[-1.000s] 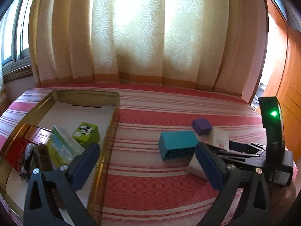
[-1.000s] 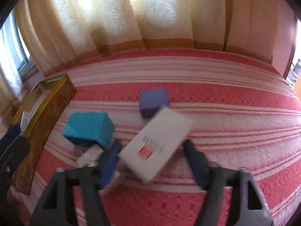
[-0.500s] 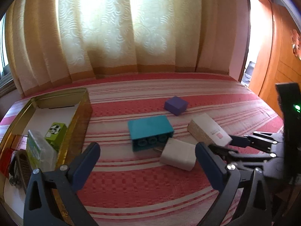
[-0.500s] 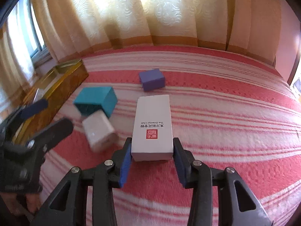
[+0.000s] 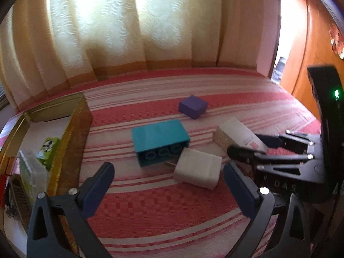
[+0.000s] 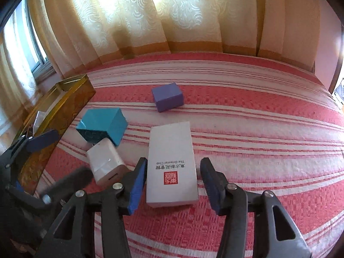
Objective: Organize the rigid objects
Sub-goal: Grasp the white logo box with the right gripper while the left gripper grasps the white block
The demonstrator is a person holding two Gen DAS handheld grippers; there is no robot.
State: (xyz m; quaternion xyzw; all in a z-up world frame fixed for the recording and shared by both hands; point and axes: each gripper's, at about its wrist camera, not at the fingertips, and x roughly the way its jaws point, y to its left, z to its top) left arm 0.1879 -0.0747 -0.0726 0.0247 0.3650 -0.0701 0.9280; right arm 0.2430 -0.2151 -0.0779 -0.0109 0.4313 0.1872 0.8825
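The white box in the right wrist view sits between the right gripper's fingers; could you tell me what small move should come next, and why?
Probably close the right gripper: its open fingers straddle the white box, which lies flat on the striped cloth outside the gold tin.

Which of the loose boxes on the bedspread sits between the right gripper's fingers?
The long white box with the red seal; the right gripper straddles it, open.
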